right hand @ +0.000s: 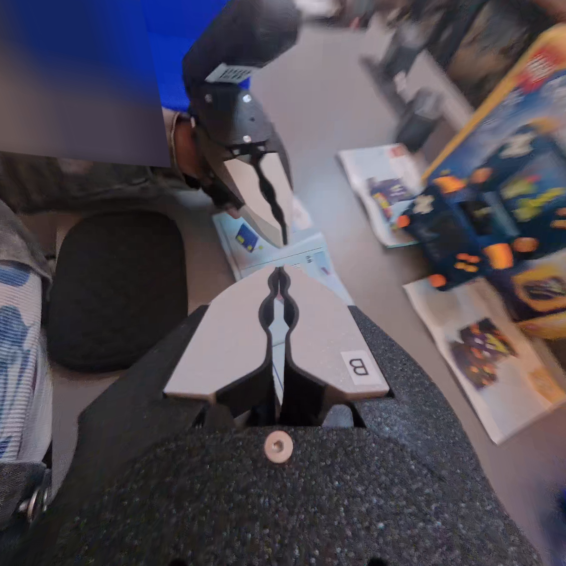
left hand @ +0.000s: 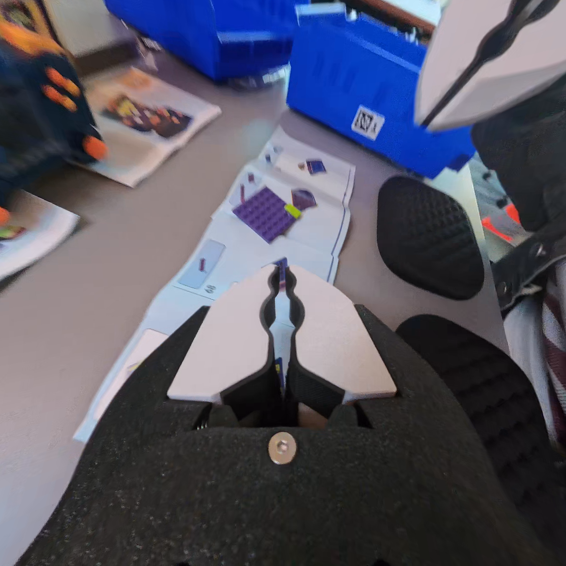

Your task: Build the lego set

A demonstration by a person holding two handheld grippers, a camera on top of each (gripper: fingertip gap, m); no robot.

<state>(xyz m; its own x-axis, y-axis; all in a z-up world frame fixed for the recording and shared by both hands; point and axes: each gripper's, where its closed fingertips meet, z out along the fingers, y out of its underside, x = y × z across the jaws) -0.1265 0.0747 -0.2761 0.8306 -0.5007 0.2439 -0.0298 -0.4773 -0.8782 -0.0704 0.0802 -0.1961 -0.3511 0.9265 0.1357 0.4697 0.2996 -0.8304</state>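
My left gripper (left hand: 281, 269) is shut, with a thin dark purple piece (left hand: 281, 264) showing between its tips; it hovers over the unfolded white instruction sheet (left hand: 309, 242). It also shows in the right wrist view (right hand: 284, 242), pointing down at the sheet (right hand: 269, 254). A purple studded plate (left hand: 265, 214) with a lime brick (left hand: 293, 211) at its edge lies on the sheet ahead. My right gripper (right hand: 279, 269) is shut and looks empty above the same sheet. In the left wrist view it hangs at the upper right (left hand: 425, 122).
Blue bins (left hand: 352, 92) stand behind the sheet. The set's dark box (right hand: 490, 199) and open booklets (right hand: 379, 196) lie to one side; the box (left hand: 36, 107) is also in the left wrist view. Two black oval pads (left hand: 428, 235) and a person's clothing (right hand: 18, 337) are close by. About 10 cm separates my left fingertips from my right. My left tips are roughly 10 cm from the purple studded plate (left hand: 265, 214).
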